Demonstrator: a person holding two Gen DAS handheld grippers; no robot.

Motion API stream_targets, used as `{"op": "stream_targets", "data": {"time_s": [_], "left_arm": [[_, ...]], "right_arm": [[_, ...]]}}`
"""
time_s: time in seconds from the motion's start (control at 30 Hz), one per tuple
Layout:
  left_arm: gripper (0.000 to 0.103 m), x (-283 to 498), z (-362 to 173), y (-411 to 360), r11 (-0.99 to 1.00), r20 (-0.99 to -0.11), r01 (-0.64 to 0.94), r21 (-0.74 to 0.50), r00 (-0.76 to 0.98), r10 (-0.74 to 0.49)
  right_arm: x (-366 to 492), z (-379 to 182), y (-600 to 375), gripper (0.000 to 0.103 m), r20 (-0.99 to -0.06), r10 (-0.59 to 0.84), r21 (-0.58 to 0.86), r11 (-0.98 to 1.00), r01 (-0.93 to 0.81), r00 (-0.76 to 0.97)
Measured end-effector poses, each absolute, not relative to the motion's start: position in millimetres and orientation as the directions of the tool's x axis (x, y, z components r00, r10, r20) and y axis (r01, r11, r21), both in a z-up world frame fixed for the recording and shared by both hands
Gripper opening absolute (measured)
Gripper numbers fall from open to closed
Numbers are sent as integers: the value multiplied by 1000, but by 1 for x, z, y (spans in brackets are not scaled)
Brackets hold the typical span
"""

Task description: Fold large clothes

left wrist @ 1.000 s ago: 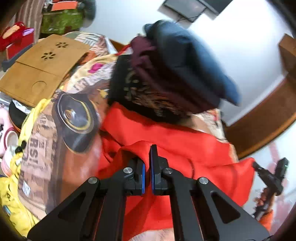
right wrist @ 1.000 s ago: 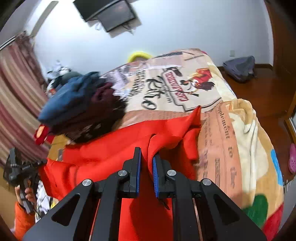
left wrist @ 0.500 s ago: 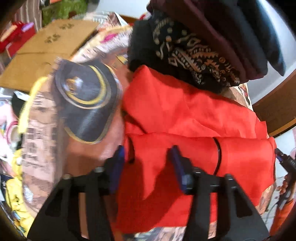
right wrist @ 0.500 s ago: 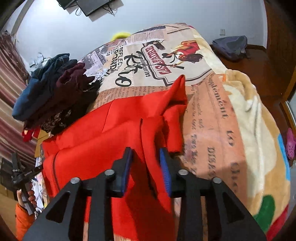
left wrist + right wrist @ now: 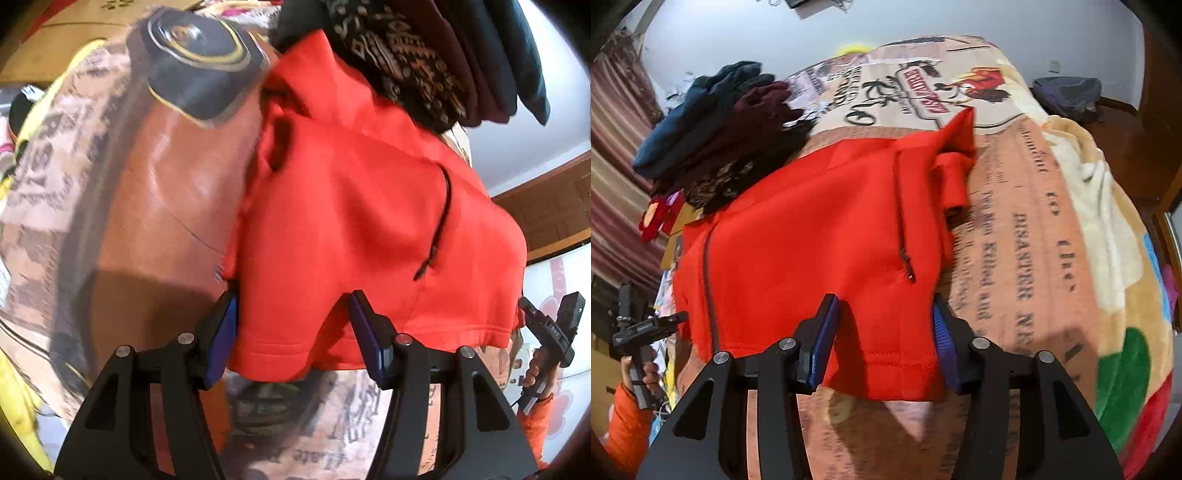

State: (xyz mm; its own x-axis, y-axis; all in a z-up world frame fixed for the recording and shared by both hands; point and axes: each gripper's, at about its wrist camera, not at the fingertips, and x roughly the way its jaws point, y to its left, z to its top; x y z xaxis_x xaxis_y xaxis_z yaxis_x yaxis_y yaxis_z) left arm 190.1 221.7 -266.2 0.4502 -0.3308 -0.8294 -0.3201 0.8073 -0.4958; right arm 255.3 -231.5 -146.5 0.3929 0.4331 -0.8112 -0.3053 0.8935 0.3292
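A red zip-up garment (image 5: 351,206) lies spread on the printed blanket (image 5: 147,184), its hem toward me. My left gripper (image 5: 293,325) stands open over the hem's left corner, and the cloth lies loose between the blue pads (image 5: 225,332). In the right wrist view the same red garment (image 5: 812,229) shows a pocket zip and a bunched sleeve at its far right. My right gripper (image 5: 882,332) is over the hem's right corner. Its jaws are opening, with the hem lying between them unpinched.
A stack of folded dark clothes (image 5: 443,55) sits just behind the garment, also visible as the stack (image 5: 713,122) at left. The blanket (image 5: 1034,240) falls away at the right. A grey bag (image 5: 1067,96) lies on the floor. A hand in an orange sleeve (image 5: 642,373) shows at the edge.
Both grippers were shut on raised red cloth; they came down, opened and let it go. The garment now lies flat, folded over itself.
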Motion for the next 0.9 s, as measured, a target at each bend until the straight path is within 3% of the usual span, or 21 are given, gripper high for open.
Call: {"op": "stream_targets", "data": {"time_s": [0.07,0.13,0.17,0.2,0.47,0.53,0.7,0.83,0.9], "left_arm": [[56,190,-267,214,807,-831,-314,-499,437,-344],[31,190,-263,208,814,-830,-297,-500,431,-353],[12,191,-259,206,814,-826,-284,-507,431,-364],[4,191,-253,205,813,-820,-275,-514,435,-371],[2,210,-165,225,765,-677,-183,-617,619,-398],[2,223,-141,230,785,-653,-164,-597,668,-357],[2,261,-111,242,867,-663,-200,-456,726,-181],[3,293,-125,248,894,-721,-293,-339,691,-47],[7,307,-140,249,889,-747,-309,-337,663,-53]], "right_arm": [[251,-147,-225,19,-810,455,346,880,-326,368],[248,-146,-221,17,-808,476,372,869,-326,348],[245,-143,-219,15,-804,481,373,866,-334,350],[243,-138,-217,15,-796,484,368,864,-344,364],[265,-85,-208,12,-705,551,398,828,-394,447],[280,-72,-205,12,-681,543,384,836,-392,491],[324,-56,-195,12,-652,511,366,859,-358,559],[363,-66,-184,16,-672,474,348,880,-324,569],[376,-77,-178,18,-710,440,326,898,-297,549]]}}
